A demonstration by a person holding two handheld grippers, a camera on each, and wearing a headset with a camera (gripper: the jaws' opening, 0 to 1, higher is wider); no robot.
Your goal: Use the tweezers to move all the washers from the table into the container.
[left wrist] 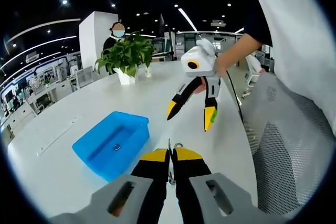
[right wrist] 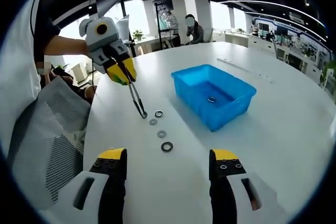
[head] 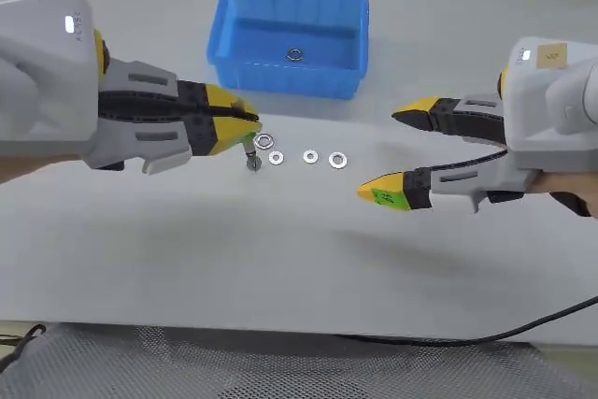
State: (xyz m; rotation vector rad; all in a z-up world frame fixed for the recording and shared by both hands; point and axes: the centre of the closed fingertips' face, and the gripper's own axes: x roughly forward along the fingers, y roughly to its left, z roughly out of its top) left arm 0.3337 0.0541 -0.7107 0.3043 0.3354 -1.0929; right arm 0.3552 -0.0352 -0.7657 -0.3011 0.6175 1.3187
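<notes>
The left gripper point(head: 250, 129) is clamped on the tweezers point(right wrist: 136, 97), whose tips sit at a row of washers point(head: 310, 156) mid-table point(head: 280, 259), near the bin point(head: 280, 78). The right gripper point(head: 380, 154) gapes. The washers look thin, light and slippery, so pinch across a rim.
</notes>
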